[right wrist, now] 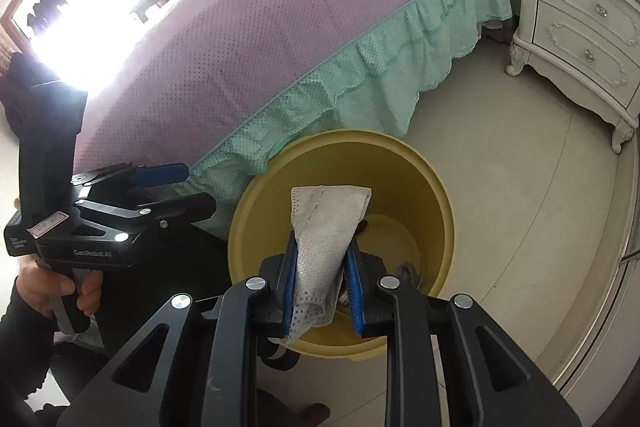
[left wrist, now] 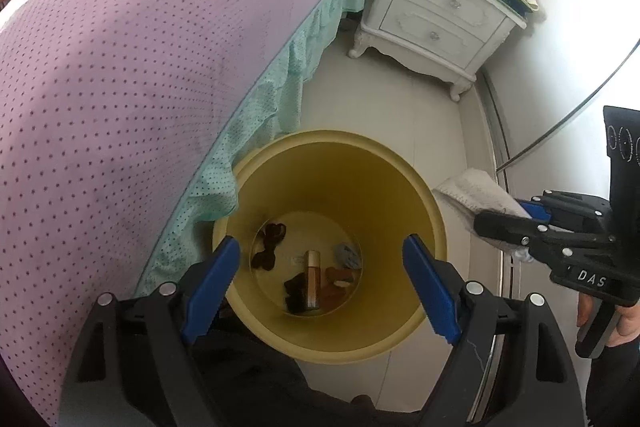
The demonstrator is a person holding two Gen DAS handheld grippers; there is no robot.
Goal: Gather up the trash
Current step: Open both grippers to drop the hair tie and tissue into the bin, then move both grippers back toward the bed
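A yellow round trash bin (left wrist: 400, 171) stands on the floor beside the bed; it also shows in the right wrist view (right wrist: 436, 203). Several bits of trash (left wrist: 312, 277) lie at its bottom, among them a small tan tube. My left gripper (left wrist: 322, 275) is open and empty above the bin's near rim. My right gripper (right wrist: 322, 283) is shut on a crumpled white paper towel (right wrist: 326, 223) and holds it over the bin's near edge. In the left wrist view the right gripper (left wrist: 528, 217) and the towel (left wrist: 476, 189) sit just right of the bin.
A bed with a purple cover (left wrist: 140, 67) and a green frilled skirt (right wrist: 360, 67) borders the bin on the left. A white nightstand (left wrist: 436, 15) with papers stands at the back right. Pale tiled floor (right wrist: 520, 207) lies around the bin.
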